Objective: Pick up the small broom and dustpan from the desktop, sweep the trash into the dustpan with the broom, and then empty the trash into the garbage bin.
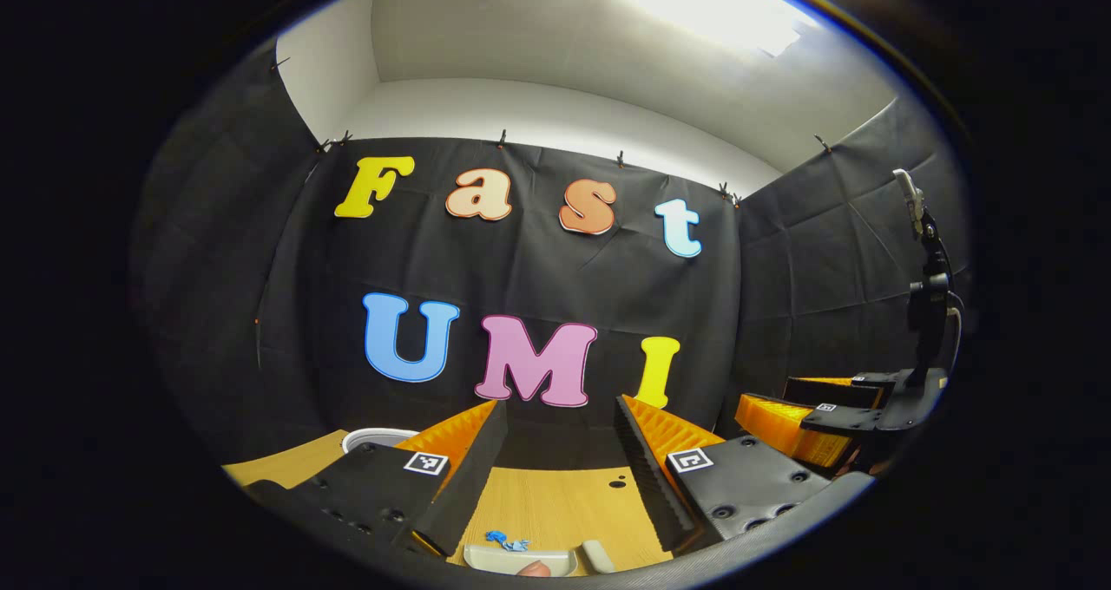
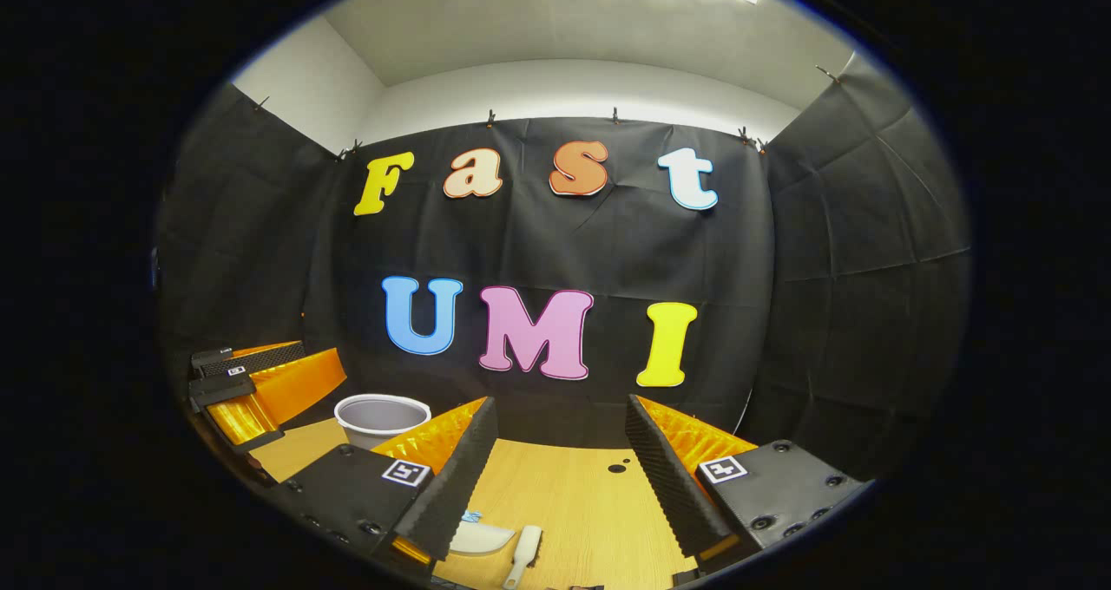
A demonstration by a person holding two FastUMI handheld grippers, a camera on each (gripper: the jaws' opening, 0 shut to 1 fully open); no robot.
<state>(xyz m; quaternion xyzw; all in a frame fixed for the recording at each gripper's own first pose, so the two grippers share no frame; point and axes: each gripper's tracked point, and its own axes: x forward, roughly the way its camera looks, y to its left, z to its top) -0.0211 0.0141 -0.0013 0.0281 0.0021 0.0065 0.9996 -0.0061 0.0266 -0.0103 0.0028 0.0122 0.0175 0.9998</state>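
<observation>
Nothing done yet: both grippers, left & right, w/ jaws spread, empty; broom, dustpan, blue trash on desk, bin waiting.

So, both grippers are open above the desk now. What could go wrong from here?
1. The blue trash lies right beside the dustpan; reaching for the dustpan could push the scrap away.
2. The small broom lies close beside the dustpan, so the right gripper may knock one while taking the other.
3. The garbage bin stands near the left gripper; a wide swing might tip it.
</observation>
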